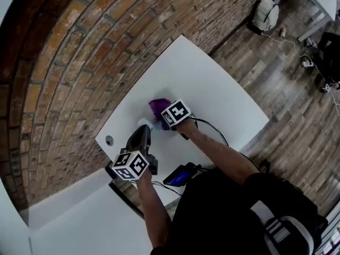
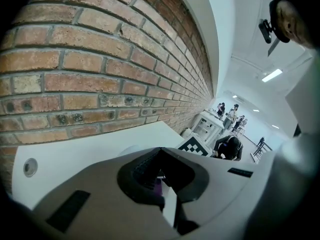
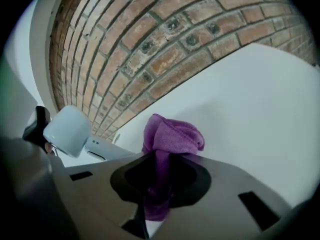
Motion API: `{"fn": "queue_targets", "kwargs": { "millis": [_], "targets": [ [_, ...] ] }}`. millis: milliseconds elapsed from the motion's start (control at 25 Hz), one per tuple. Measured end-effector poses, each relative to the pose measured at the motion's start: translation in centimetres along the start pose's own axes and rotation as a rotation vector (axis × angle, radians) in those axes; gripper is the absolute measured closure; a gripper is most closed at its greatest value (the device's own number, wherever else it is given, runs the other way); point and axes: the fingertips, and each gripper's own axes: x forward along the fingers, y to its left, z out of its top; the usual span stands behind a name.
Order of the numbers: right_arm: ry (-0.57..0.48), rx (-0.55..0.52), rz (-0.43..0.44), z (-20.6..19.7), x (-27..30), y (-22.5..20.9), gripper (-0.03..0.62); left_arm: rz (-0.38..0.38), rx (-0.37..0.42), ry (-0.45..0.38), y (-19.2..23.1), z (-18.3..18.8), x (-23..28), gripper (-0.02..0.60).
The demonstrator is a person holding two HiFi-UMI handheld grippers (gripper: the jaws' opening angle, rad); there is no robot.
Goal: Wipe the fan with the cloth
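A small pale-blue and white fan (image 1: 144, 123) sits low over the white table (image 1: 212, 89) near the brick wall. My left gripper (image 1: 143, 130) points at the fan, and its jaws are shut on a white part of it. In the left gripper view, that white piece (image 2: 170, 206) is pinched between the closed jaws of the left gripper (image 2: 162, 194). My right gripper (image 1: 162, 116) is shut on a bunched purple cloth (image 1: 158, 108), just right of the fan. In the right gripper view, the cloth (image 3: 172, 136) sticks out of the right gripper (image 3: 157, 184), and the fan (image 3: 67, 129) is apart at the left.
The brick wall (image 1: 79, 62) runs along the table's far side. A round cable hole (image 1: 109, 140) lies near the table's left corner. A second white surface (image 1: 79, 222) adjoins at lower left. A white bag (image 1: 264, 14) and cables lie on the wooden floor beyond.
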Motion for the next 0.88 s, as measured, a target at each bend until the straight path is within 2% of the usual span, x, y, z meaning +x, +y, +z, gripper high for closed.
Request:
{"fn": "queue_targets", "kwargs": {
  "millis": [80,160,240,280,480,600,760,880],
  "targets": [
    [-0.072,0.010,-0.011,1.5,-0.7,-0.3,0.533,-0.001,-0.008,-0.001,0.2,0.1,0.1,0.581],
    [-0.143,0.074,0.104,3.0,-0.8,1.6,0.533,0.003,-0.009,-0.003,0.3,0.2,-0.1,0.581],
    [-0.131,0.110,0.212,3.0,-0.2,3.7,0.533,0.010,-0.006,-0.005,0.4,0.3,-0.2,0.581],
    [-0.104,0.106,0.221,2.4,0.4,4.1,0.533,0.012,-0.006,-0.005,0.3,0.2,-0.2,0.581],
    [0.005,0.007,0.073,-1.0,1.2,1.8,0.533,0.015,0.011,-0.001,0.2,0.2,0.2,0.581],
    [0.031,-0.087,-0.001,-0.9,0.1,0.9,0.533,0.023,0.028,0.000,0.3,0.4,0.4,0.581],
    [-0.067,-0.010,0.072,3.2,0.9,1.5,0.533,0.046,0.058,0.009,0.5,0.4,0.3,0.581],
    [0.000,0.021,0.123,3.2,3.1,2.0,0.533,0.045,0.056,0.004,0.2,0.3,0.6,0.581]
  ]
}}
